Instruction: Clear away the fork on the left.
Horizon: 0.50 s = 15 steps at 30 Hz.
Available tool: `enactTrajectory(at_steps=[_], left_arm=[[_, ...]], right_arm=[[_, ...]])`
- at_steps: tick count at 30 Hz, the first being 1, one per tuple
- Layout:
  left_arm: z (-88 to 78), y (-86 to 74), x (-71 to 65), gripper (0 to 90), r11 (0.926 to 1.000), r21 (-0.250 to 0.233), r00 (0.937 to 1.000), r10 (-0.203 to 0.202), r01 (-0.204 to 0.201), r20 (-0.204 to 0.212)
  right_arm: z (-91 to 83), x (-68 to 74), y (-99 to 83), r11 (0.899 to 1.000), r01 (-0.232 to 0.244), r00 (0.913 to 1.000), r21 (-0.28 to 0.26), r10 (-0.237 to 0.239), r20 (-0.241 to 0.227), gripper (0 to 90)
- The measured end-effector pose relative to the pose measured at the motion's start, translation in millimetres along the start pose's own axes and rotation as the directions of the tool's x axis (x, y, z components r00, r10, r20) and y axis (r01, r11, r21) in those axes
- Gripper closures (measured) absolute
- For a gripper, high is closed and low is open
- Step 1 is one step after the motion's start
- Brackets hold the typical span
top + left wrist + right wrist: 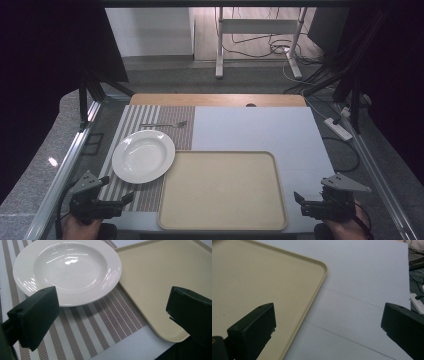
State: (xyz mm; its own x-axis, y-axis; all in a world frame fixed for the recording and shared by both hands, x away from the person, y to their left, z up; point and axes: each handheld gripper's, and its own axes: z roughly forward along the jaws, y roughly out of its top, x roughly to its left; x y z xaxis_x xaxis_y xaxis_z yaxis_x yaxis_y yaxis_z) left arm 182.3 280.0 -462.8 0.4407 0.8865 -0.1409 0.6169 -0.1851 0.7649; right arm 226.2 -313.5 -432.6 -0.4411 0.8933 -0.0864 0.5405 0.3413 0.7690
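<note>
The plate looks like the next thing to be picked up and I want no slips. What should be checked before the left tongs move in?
1. Left tongs open: ok, jaws wide apart.
2. Left tongs empty: ok.
3. Plate empty: ok.
4. Plate rim free to grip: ok, near rim faces the tongs on the striped mat; its right edge overlaps or touches the tray, cannot tell which.
5. Tray empty as a landing spot: ok.
6. Fork out of the way: ok, beyond the plate.
</note>
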Motion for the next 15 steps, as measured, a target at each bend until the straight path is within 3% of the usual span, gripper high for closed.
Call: enactTrajectory(at_steps=[15], left_arm=[[3.1, 1.9, -1.4, 0.0, 0.9994, 0.036, 0.9996, 0.003, -0.002, -0.026]], right_arm=[[-0.1, 1.9, -0.4, 1.000, 0.027, 0.9996, 0.008, -0.027, -0.007, 0.3]])
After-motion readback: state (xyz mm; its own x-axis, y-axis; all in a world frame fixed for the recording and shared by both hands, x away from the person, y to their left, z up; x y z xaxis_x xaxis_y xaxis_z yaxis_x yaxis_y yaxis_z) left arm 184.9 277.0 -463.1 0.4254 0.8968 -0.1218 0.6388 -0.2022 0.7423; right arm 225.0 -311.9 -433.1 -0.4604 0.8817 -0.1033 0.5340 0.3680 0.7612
